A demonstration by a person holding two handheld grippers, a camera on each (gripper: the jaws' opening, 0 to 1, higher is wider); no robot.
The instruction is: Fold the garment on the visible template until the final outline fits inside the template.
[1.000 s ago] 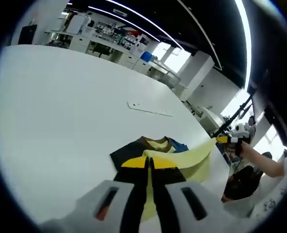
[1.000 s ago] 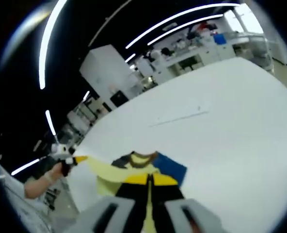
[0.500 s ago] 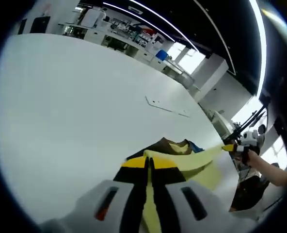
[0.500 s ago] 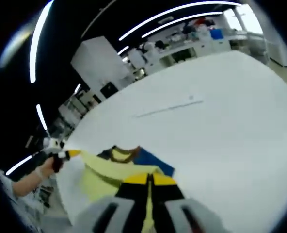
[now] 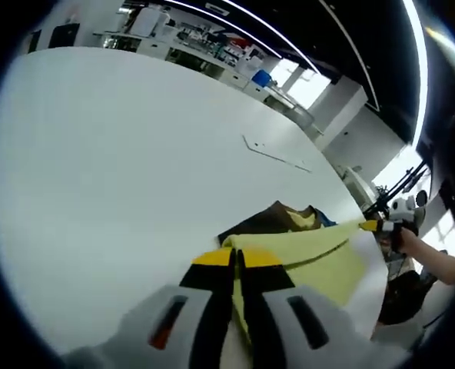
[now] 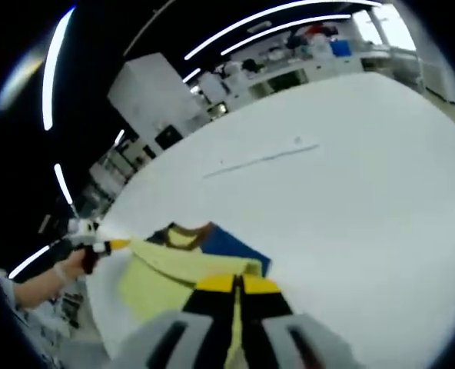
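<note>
Folding in progress: carrying one edge of the one garment (image 5: 304, 250) over itself, low above the white tabletop (image 5: 120, 154). Left tongs (image 5: 237, 261) pinching shut on yellow cloth; right tongs (image 6: 237, 286) pinching the same edge too. Next, probably needing both lowered together toward the collar, then released. Counting: one garment, two tongs, one thin template line (image 5: 277, 155) well apart.

Yellow garment (image 5: 304, 250) between two hand-held grippers
</note>
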